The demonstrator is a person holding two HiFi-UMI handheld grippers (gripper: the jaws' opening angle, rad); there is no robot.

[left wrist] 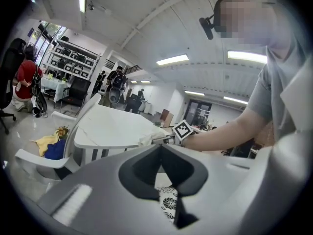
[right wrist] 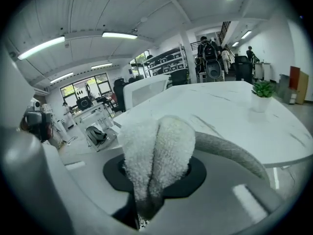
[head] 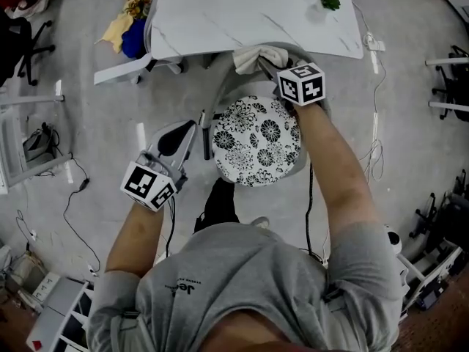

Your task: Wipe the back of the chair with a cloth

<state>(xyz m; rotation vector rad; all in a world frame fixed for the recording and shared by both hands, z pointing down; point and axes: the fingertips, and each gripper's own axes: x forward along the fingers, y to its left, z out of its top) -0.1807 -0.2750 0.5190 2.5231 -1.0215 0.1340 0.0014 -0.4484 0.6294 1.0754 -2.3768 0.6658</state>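
I read the right tongs (head: 268, 66) as clenched on the white cloth (head: 258, 54), which bulges out between both jaws in the right gripper view. The cloth sits at upper centre of the head view, against the top of the grey chair back (head: 222, 88), just at the edge of the white marble bench (head: 242, 13). The left tongs (head: 187, 135) are closed on nothing, jaw tips together, at centre left beside the chair's floral seat (head: 256, 141) and apart from the cloth. A small potted plant (head: 330, 1) stands at the bench's upper right.
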